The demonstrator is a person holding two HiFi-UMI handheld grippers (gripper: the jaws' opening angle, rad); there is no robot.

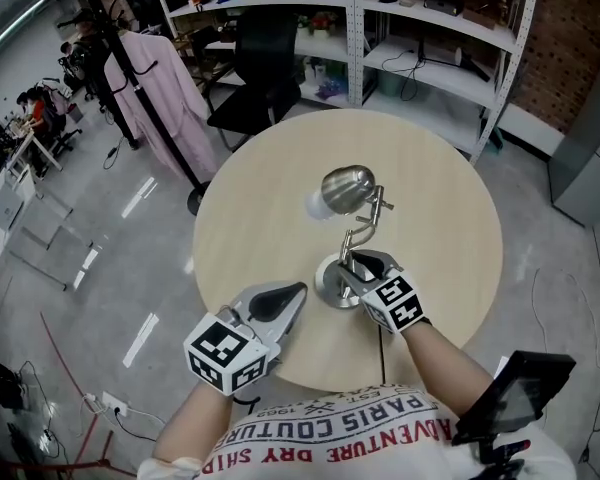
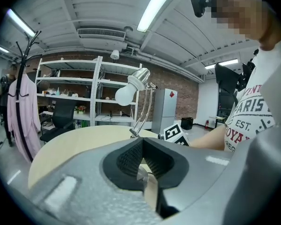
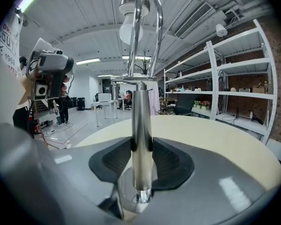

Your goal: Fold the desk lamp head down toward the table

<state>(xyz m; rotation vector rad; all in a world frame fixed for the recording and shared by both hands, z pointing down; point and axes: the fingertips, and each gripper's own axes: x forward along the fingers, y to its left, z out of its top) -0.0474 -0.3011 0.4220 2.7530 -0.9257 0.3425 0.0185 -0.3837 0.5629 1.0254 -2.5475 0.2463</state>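
Note:
A chrome desk lamp stands on the round wooden table [image 1: 435, 193]. Its head [image 1: 346, 188] with a white bulb [image 1: 318, 206] is raised on a bent arm above the round base [image 1: 330, 280]. My right gripper [image 1: 366, 265] is shut on the lamp's upright post [image 3: 141, 107] just above the base [image 3: 136, 198], with a pad pressed on each side. The bulb [image 3: 130, 29] hangs high over those jaws. My left gripper [image 1: 298, 294] is shut and holds nothing, hovering near the table's front edge, left of the base. From the left gripper [image 2: 141, 149] the lamp head [image 2: 139, 76] shows ahead.
A black office chair [image 1: 260, 63] stands behind the table, with white shelving [image 1: 430, 28] beyond it. A coat rack with a pink garment [image 1: 160, 93] is at the far left. The lamp's dark cord [image 1: 381, 353] runs off the table's front edge.

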